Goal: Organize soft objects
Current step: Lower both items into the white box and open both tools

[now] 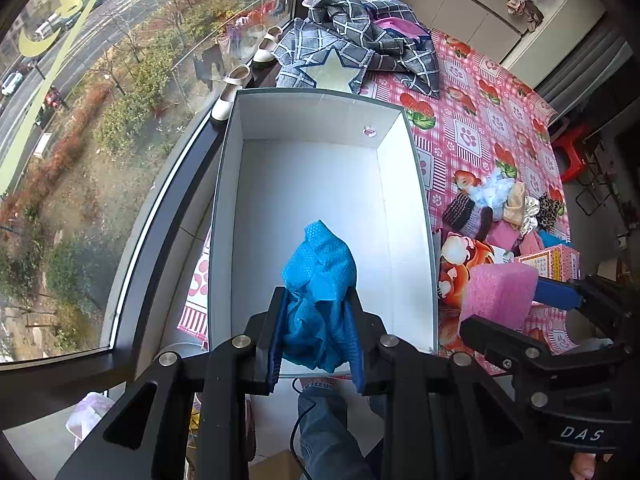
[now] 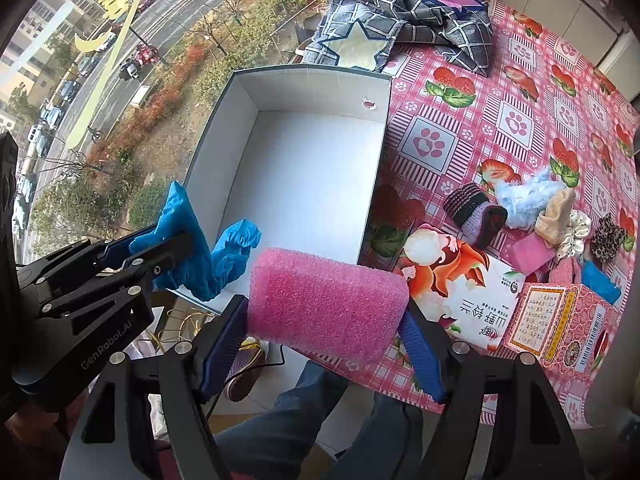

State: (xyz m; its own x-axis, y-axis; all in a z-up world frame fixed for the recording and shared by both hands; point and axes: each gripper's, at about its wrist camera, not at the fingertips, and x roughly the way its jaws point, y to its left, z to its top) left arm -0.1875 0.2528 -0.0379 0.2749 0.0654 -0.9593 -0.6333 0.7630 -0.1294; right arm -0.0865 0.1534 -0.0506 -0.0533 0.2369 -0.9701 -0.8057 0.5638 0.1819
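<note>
Table (image 2: 520, 128), under a pink strawberry-print cloth, carries all items; a checked grey fabric heap (image 1: 360, 40) lies at its far end, well ahead of both grippers. White box (image 1: 404, 184): open-topped, nothing on its floor, directly ahead of and below the left gripper (image 1: 316, 320), ahead and to the left of the right gripper (image 2: 326, 320). Pile of small soft items (image 2: 536, 212) lies ahead-right of the right gripper, outside the box, beyond two printed packets. Pink foam block (image 2: 326, 304): clamped across its width between the right gripper's widely spread blue fingers, held above the table's near edge. Blue cloth (image 1: 320, 276): bunched and pinched between the left gripper's narrowly set fingers, hanging over the box's near end. Judgement: the placing step is in hand. Next move calls for lowering the cloth into the box and parting the fingers, then swinging the foam leftward over the rim without collision between grippers
</note>
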